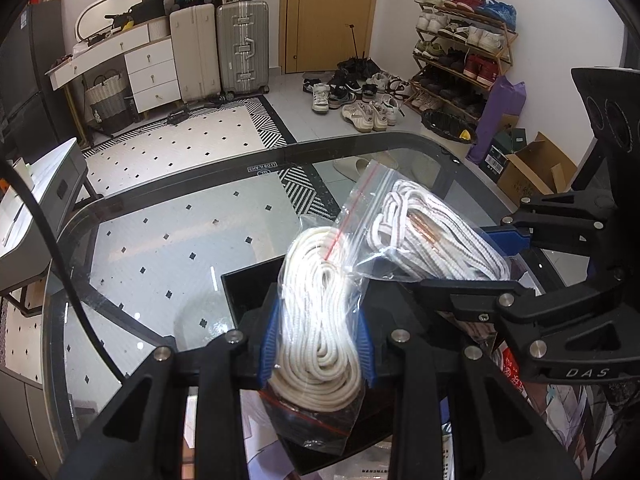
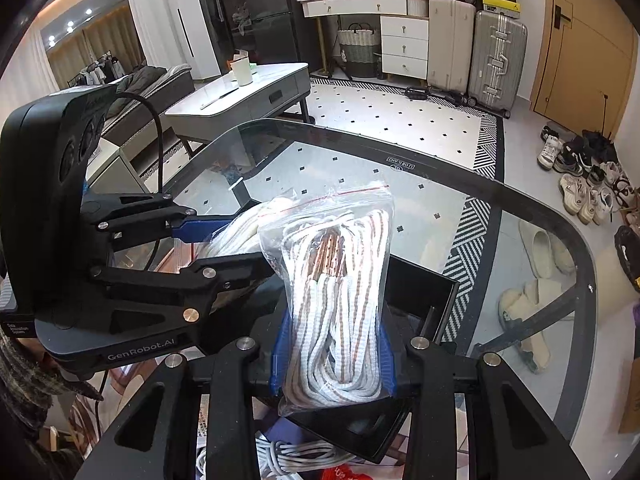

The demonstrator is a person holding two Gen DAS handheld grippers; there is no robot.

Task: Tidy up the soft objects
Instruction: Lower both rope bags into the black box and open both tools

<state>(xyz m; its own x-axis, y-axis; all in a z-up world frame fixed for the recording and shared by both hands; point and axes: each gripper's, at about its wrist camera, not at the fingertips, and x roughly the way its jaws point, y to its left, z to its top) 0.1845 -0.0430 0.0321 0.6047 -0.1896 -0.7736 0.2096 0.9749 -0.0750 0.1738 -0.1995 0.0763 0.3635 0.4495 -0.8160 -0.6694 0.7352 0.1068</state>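
So I've got two bags going, one per gripper. My left gripper is clamped on the bag of cream rope, my right gripper on the bag of striped laces. Each bag stands lengthwise, straight out ahead along the fingers. The black tray sits right below both tips, on the glass table, so dropping them in looks like a straight-down move. The grippers are side by side, neither obviously nearer.
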